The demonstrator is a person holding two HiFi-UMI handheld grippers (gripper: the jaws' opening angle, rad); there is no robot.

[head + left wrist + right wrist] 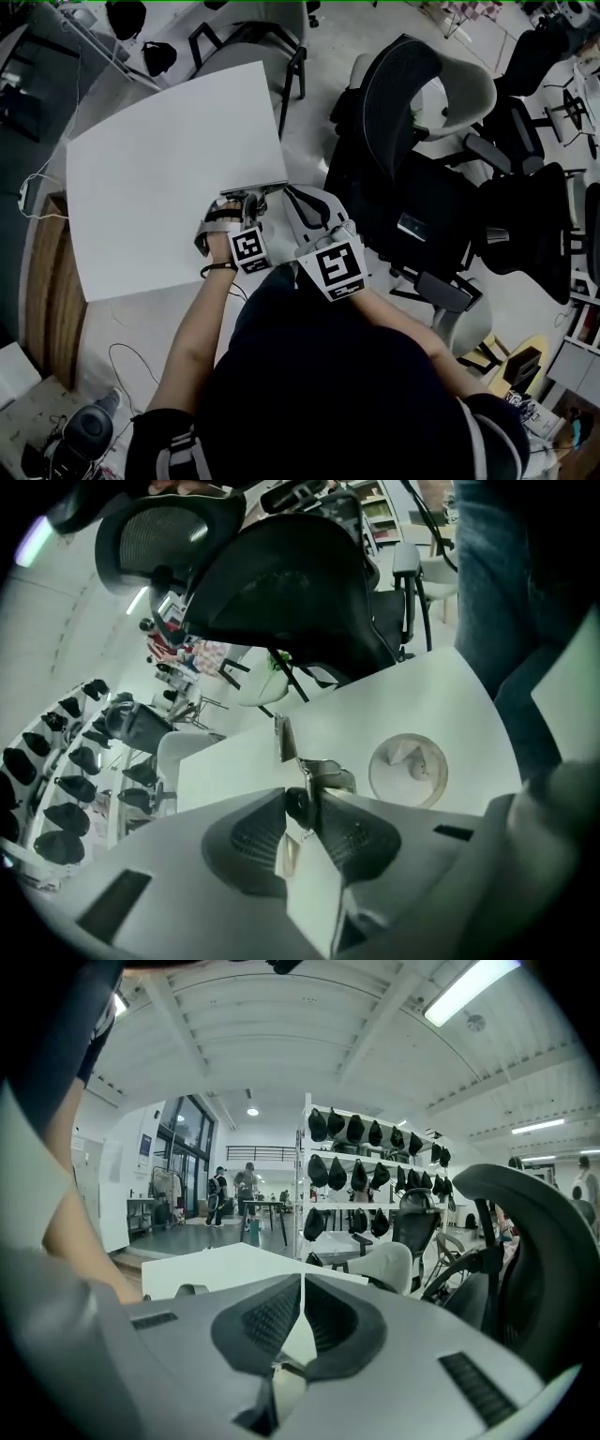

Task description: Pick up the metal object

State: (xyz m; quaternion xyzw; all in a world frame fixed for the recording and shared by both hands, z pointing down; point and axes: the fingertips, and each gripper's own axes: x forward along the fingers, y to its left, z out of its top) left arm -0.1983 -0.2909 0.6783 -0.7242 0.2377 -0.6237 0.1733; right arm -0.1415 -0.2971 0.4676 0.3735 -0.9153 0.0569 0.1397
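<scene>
At the table (441,696) edge, the left gripper (302,806) pinches the metal object (328,778) between narrowed jaws. The right gripper (302,1288), just beside it, has its 2 jaws together, empty.

head view looks steeply down on the white table (159,178) from above its near edge; left gripper view skims close over it; right gripper view looks level across it.
</scene>
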